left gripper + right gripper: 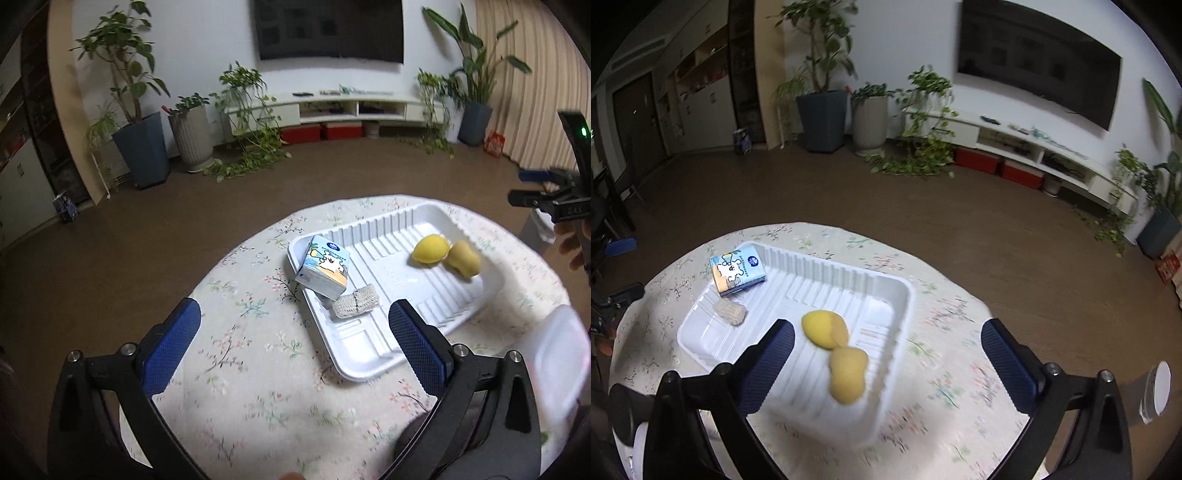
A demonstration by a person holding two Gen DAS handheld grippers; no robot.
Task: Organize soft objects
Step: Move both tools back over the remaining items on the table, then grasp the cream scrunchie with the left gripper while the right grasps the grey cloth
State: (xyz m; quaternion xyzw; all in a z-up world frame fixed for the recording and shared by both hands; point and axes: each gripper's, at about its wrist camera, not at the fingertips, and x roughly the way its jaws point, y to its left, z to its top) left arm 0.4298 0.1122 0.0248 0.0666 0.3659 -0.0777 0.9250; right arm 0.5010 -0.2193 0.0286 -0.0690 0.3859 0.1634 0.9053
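A round table covered in a pale floral cloth stands on a brown floor, with a white wall beyond it. A dark television hangs on that wall above a long white media console, two red boxes sit on the floor under the console, and potted plants stand to either side of it. Beige curtains hang at the right of the console.

The landmark on the table is a white ribbed tray. Inside it, at its far-left corner, a small tissue pack with a cartoon print leans tilted against the rim. Just beside the pack, toward the tray's near end, lies a woven off-white scrubber. Toward the tray's right side two yellow sponges lie touching each other; the second, duller sponge looks blurred.

The left gripper is spread wide and holds nothing, over the cloth at the tray's near-left side; one blue pad overlaps the tray's near edge in the left wrist view. The right gripper is also spread wide and empty, above the tray's right end, its left finger crossing in front of the tray floor next to the sponges.

A translucent white container, blurred, sits at the table edge right of the tray
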